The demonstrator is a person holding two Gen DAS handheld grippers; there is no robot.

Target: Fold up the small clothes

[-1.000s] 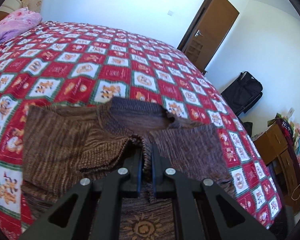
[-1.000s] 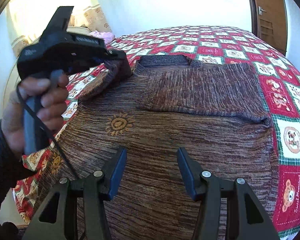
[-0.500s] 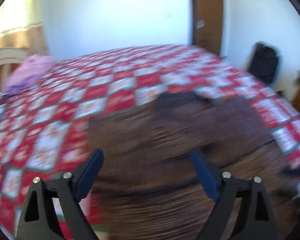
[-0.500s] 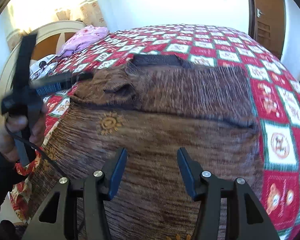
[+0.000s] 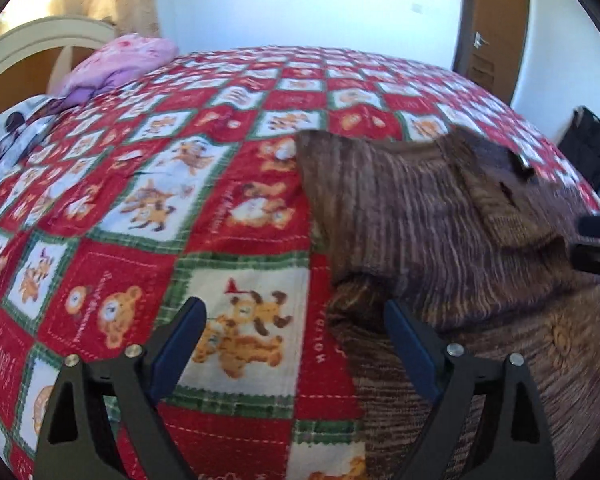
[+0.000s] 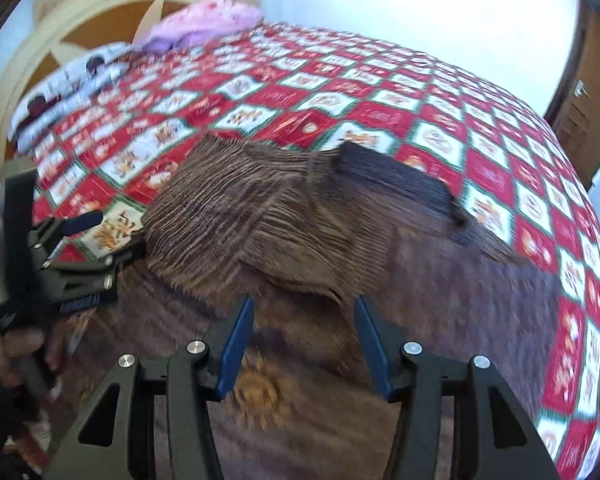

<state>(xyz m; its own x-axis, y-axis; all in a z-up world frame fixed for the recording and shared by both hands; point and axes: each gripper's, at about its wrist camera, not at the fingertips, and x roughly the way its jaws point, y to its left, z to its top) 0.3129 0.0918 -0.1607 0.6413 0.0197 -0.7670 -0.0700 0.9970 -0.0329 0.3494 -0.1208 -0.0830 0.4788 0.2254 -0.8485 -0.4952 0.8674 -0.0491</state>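
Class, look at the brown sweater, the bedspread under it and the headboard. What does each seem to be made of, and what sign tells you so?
Brown sweater: knitted yarn, likely wool or acrylic; ribbed streaks, soft creases.
Bedspread: printed woven cloth, probably cotton; flat matte red-and-white bear squares.
Headboard: looks like painted wood; smooth cream frame around brown panels.

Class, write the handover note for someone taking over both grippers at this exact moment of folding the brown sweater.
Left gripper: open, empty, at the sweater's left edge.
Right gripper: open, empty, over the sweater's middle.
Brown sweater: lies on the red patchwork bedspread, dark collar at the far end.
Done: both sleeves folded in across the body.
Left: probably fold the body in half, then tidy it.
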